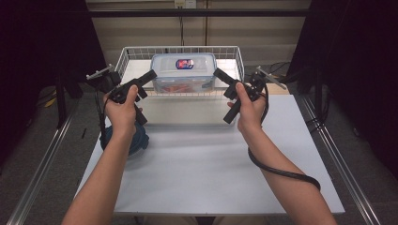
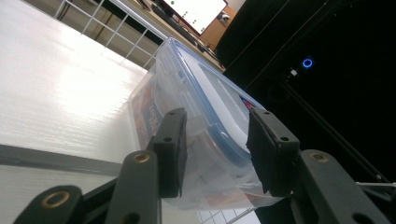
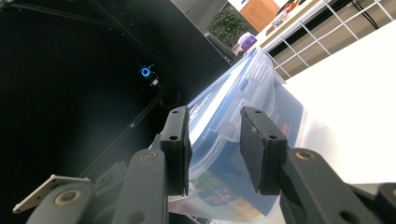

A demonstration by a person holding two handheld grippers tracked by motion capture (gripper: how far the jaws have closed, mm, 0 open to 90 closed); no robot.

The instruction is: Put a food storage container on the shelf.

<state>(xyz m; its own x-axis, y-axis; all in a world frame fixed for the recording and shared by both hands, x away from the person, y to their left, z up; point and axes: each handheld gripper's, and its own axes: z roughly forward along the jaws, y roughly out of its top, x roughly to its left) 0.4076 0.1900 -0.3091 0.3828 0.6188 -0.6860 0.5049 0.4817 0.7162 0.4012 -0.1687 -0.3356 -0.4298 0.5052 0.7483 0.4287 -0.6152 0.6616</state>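
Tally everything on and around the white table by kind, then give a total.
Clear plastic lidded containers: 1
White wire baskets: 1
Blue round things at the table's left edge: 1
White tables: 1
Handheld grippers: 2, the left gripper and the right gripper
Total: 6

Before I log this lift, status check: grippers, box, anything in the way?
Left gripper and right gripper at the ends of the clear lidded box, jaws astride its latches. Box over wire basket. Nothing blocking.
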